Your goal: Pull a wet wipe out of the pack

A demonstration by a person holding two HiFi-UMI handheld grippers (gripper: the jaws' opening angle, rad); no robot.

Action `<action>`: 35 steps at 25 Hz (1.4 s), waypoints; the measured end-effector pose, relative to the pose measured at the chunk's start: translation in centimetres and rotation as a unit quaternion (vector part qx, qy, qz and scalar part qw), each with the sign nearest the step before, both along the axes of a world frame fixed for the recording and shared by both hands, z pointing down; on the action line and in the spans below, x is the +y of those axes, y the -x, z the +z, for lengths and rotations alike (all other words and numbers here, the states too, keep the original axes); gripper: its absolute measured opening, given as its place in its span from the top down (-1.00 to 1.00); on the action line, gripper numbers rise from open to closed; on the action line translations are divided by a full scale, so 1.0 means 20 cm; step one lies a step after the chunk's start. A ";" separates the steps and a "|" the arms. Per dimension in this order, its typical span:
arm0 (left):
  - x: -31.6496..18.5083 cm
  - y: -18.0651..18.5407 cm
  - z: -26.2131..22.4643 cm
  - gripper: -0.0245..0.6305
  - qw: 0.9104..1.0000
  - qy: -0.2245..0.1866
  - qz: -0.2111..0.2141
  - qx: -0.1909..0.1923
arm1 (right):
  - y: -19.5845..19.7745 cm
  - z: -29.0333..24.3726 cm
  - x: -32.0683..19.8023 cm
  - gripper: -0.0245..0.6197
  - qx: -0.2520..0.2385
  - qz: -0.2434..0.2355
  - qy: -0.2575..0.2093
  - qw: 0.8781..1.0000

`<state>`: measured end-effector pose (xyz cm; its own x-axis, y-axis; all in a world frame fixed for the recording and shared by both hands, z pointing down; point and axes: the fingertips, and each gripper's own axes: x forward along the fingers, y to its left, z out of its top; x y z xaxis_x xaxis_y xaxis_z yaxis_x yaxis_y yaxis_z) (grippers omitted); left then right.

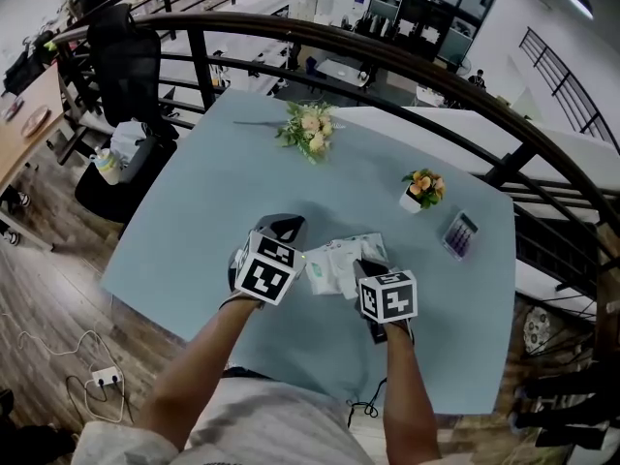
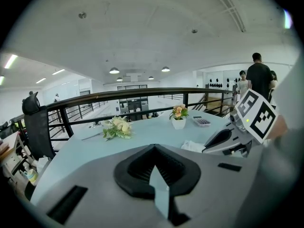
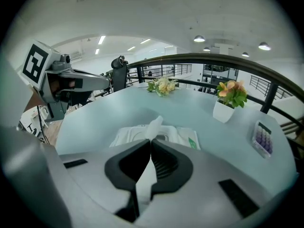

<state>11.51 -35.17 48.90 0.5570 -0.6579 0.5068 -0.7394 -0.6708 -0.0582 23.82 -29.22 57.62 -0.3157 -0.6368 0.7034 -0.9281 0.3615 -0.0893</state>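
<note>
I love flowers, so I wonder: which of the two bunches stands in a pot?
The orange bunch, upright in a white pot beside the calculator. The pale bouquet has no pot and lies loose on the table.

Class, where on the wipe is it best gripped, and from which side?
Grip the wipe by its free tip, which stands up from the middle of the pack. Come from the person's side, angled down, jaws across the thin fold. The right gripper is shut on it this way.
</note>
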 end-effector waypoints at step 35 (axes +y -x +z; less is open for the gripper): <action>0.00 -0.06 -0.09 0.95 0.998 -0.008 0.054 0.020 | -0.05 -0.24 -0.02 0.89 0.017 0.067 -0.052 0.996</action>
